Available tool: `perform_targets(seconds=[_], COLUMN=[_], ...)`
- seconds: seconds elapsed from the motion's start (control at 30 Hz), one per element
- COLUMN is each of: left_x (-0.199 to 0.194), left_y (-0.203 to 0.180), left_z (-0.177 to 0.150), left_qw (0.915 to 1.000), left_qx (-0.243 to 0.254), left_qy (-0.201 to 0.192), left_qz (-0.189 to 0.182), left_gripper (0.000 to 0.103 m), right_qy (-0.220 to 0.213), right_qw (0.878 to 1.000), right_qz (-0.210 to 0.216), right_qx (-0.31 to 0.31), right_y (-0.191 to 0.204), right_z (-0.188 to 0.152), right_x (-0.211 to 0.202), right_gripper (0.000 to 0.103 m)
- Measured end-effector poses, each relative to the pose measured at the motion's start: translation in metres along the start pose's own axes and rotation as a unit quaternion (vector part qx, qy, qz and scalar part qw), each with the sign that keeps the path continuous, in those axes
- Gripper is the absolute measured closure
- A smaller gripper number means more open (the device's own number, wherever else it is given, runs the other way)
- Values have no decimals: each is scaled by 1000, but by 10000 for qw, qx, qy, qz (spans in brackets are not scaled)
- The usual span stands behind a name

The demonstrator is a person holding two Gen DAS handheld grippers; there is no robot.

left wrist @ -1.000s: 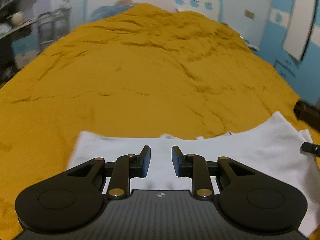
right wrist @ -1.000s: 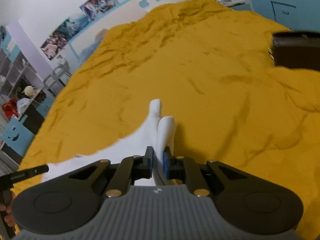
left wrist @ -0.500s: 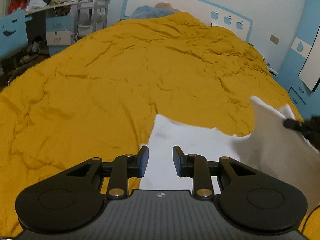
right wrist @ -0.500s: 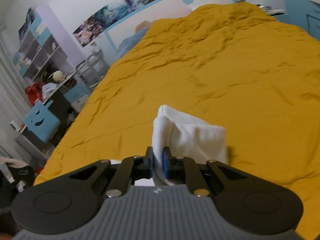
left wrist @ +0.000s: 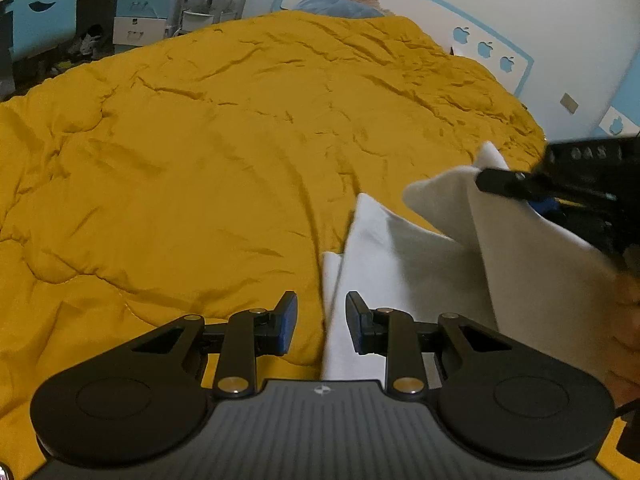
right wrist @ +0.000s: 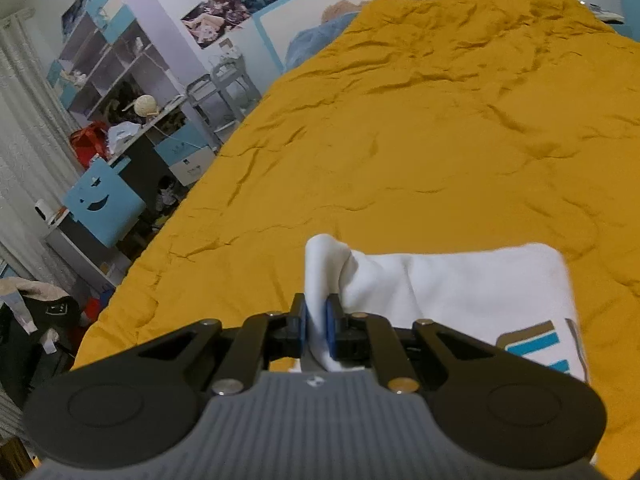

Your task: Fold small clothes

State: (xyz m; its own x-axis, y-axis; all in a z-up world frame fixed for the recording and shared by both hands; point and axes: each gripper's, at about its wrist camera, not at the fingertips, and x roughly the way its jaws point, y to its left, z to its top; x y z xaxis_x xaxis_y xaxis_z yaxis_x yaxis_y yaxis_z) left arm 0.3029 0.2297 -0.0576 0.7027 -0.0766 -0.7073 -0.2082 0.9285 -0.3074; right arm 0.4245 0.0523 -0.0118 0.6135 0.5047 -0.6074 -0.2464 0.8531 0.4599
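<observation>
A: Dragging the white t-shirt point(right wrist: 460, 292) across the mustard quilt point(right wrist: 440, 140) now, no longer lying flat like a second back.

B: Yep, right gripper point(right wrist: 316, 322) clamping a bunched fold, lifting it; left gripper point(left wrist: 321, 322) hovering parted, angling downward, shirt edge passing between untouched.

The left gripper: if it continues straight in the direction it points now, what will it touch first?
Probably the left edge of the white garment, which runs up between the open fingers of the left gripper. Beyond that lies the yellow bedcover. Depth is hard to judge here.
</observation>
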Motion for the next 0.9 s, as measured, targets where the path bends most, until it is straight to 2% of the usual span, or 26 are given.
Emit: perform_targets(seconds=[0.13,0.3,0.4,0.5,0.63,0.7,0.8,0.9], left_x=[8,3,-8,-23,-47,-55,-69,-76], left_y=[10,14,15,16,13,10,4,4], left_z=[0,0,1,2,-4,-5,-14,-25], left_qw=[9998,9996,9992,9981,9965,9964,9962,9939], left_qx=[-170,-277,-390,-554,-667,-630,-558,-693], left_qy=[66,31,11,-76,-154,-128,-70,68], left_qz=[0,37,-88,-241,-478,-558,-660,-857], left_gripper=[70,70,68,56,54,53,50,47], right_qy=[311,1042,1251,1234,982,820,620,441], right_qw=[9994,9937,9910,9901,9906,9910,9926,9946], right_qz=[37,-95,5,218,588,707,737,623], right_qx=[-125,-410,-468,-631,-755,-790,-743,-708], right_y=[16,31,33,44,49,48,34,10], right_z=[-7,-34,-41,-41,-42,-39,-39,-47], right_x=[33,75,77,58,9,-15,-50,-83], right_gripper=[98,97,94,91,84,83,82,81])
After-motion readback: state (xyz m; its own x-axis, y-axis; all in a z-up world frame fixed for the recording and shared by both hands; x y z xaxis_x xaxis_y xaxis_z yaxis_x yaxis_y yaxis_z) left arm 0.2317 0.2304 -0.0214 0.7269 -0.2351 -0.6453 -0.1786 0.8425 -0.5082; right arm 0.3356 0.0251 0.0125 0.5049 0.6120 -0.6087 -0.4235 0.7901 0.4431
